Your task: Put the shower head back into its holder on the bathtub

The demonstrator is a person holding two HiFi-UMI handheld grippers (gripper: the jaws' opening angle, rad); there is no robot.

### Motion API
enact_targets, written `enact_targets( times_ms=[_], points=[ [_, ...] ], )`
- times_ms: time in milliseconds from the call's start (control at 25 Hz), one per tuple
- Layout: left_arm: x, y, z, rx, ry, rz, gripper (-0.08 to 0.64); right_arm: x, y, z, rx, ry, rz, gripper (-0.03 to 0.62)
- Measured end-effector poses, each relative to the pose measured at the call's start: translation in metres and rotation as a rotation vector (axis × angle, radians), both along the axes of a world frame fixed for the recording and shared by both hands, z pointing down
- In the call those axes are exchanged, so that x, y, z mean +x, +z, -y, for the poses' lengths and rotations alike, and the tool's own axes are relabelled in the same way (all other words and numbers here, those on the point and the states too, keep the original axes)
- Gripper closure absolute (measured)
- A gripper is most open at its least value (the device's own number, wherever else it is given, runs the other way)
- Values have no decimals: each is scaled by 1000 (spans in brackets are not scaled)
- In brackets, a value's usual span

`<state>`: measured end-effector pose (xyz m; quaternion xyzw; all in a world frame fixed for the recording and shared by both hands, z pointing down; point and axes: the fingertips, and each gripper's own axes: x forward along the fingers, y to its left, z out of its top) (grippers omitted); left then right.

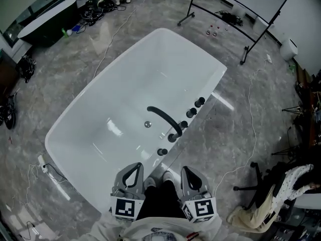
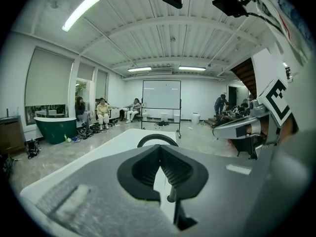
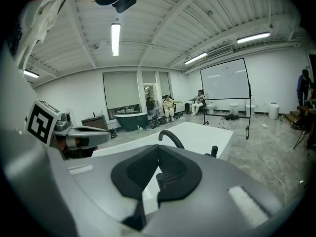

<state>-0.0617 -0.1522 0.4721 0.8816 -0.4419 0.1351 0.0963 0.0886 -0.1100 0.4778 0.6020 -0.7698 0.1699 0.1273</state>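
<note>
1. The left claw (image 2: 159,151) was shut and empty, held close to the person's body.
2. Ahead of and below both claws lay the bathtub (image 1: 130,79). A row of black fittings (image 1: 191,113) stood on its rim, beside the spout (image 1: 163,117) and just ahead of the right claw. The shower head was probably seated among them, though I could not tell which it was. None lay loose.
3. It would likely be light, rigid and slick, and tugged by its hose, so best gripped round the handle.
4. The right claw (image 3: 159,149) was likewise closed on nothing.

I'm standing in a big test studio, not a home bathroom: my glossy white freestanding bathtub (image 1: 100,129) sits on grey marbled floor (image 1: 60,79) among loose cables (image 1: 95,11), a wheeled whiteboard (image 2: 161,94) beyond.
</note>
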Motion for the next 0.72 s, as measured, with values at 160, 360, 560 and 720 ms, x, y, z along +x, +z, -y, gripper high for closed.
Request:
enact_targets(
  times_ms=[160,360,560,720],
  points=[
    [0,-10,-10,25,22,-11,568,3,-18,-5,-2,19,-26,586],
    [4,-20,-21,21,33,-12,568,0,-40,-9,6,10,4,586],
    [7,-39,-20,34,28,-23,568,-2,-58,-13,24,-3,-2,586],
    [-2,-43,-17,58,18,-19,568,-12,-57,-12,32,-16,9,586]
  ],
)
